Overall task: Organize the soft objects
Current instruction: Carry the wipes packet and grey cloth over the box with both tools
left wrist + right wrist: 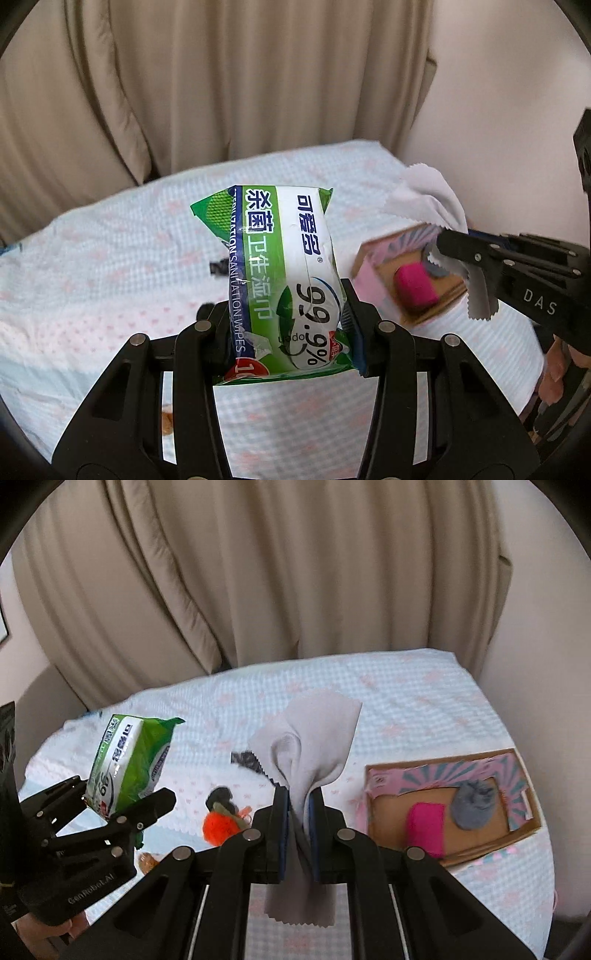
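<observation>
Wipes pack [286,284], seen from the left wrist, is pinched upright in the left gripper [286,314] above the bed [92,258], while a cardboard box [417,280] already holds a pink roll [415,288]. From the right wrist, the right gripper [297,805] pinches a grey cloth [314,738]; only here show a grey pompom [474,805] boxed, and an orange toy [221,825] and dark items [245,758] left on the bed.
</observation>
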Demonstrator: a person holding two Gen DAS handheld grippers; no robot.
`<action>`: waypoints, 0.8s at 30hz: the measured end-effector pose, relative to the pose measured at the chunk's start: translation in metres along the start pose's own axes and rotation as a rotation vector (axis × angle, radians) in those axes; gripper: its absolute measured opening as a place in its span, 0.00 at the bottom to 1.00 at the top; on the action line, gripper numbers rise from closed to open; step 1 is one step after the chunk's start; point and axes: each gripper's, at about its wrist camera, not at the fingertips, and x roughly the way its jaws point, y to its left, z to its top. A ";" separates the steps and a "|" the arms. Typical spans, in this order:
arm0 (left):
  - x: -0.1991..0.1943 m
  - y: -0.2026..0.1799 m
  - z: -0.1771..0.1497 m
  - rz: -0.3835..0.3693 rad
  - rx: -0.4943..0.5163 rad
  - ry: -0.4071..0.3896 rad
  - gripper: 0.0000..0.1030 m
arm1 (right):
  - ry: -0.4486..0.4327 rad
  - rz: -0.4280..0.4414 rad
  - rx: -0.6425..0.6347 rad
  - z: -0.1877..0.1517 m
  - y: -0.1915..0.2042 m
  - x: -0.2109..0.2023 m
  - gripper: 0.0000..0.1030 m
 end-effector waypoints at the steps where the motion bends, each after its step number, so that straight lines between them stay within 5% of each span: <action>1: -0.006 -0.007 0.007 0.002 -0.002 -0.006 0.41 | -0.004 0.002 0.005 0.003 -0.005 -0.007 0.09; 12: -0.024 -0.111 0.048 0.080 -0.076 0.012 0.41 | -0.026 0.064 -0.013 0.028 -0.099 -0.069 0.09; 24: 0.061 -0.214 0.060 0.046 -0.204 0.130 0.41 | 0.074 0.070 -0.089 0.027 -0.225 -0.055 0.09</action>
